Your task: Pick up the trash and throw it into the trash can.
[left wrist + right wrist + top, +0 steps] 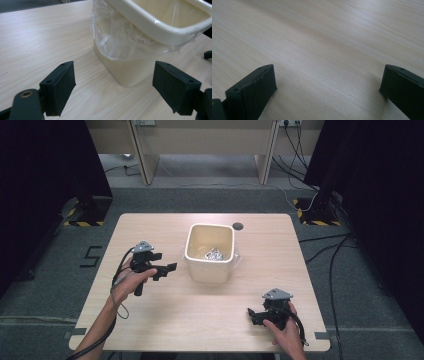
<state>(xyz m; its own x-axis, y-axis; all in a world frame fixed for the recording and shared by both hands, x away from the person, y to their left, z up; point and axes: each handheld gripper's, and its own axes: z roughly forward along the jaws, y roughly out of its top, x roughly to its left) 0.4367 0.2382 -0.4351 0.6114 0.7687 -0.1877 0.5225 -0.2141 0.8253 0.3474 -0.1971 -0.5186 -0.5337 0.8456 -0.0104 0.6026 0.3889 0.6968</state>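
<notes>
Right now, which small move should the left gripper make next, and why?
Probably ease the left gripper forward toward the clear bag hanging over the bin rim. Its jaws are open, aimed at the bin and empty; the right gripper points at bare table.

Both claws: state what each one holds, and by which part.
Nothing is held. The left claw is open, aimed at the cream bin without touching it. The right claw is open over the bare table.
</notes>
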